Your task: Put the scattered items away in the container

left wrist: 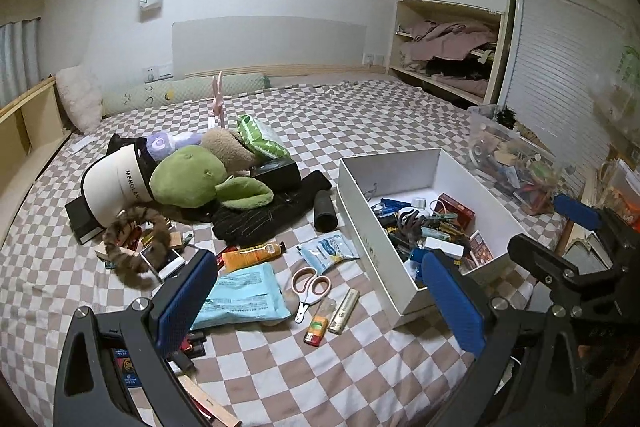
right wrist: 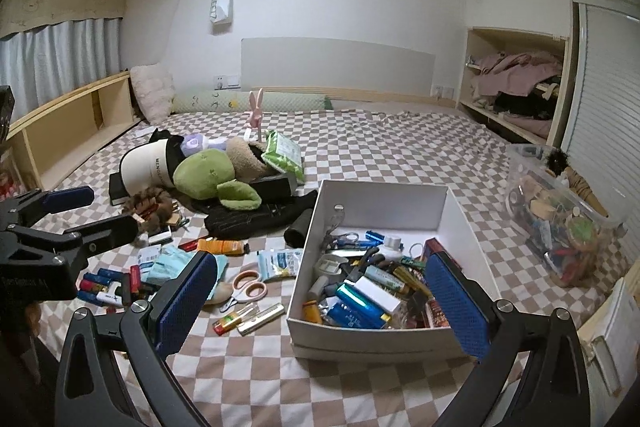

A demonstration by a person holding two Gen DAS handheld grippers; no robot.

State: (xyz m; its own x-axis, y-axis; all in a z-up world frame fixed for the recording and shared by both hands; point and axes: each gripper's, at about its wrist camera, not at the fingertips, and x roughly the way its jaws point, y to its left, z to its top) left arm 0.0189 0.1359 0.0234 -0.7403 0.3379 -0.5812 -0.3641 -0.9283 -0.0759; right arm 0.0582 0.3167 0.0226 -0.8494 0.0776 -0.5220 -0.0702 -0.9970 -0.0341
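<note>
Lower frame: the left gripper and right gripper both hang spread wide, grasping nothing. Just beyond, at centre, lie pink-handled scissors and an orange lighter on the checked bedspread. Right of centre sits the white box, already part-filled. The step in hand is judged a fresh pick: the next move calls for lowering onto one loose item. Farther back, upper left, soft toys remain piled.
</note>
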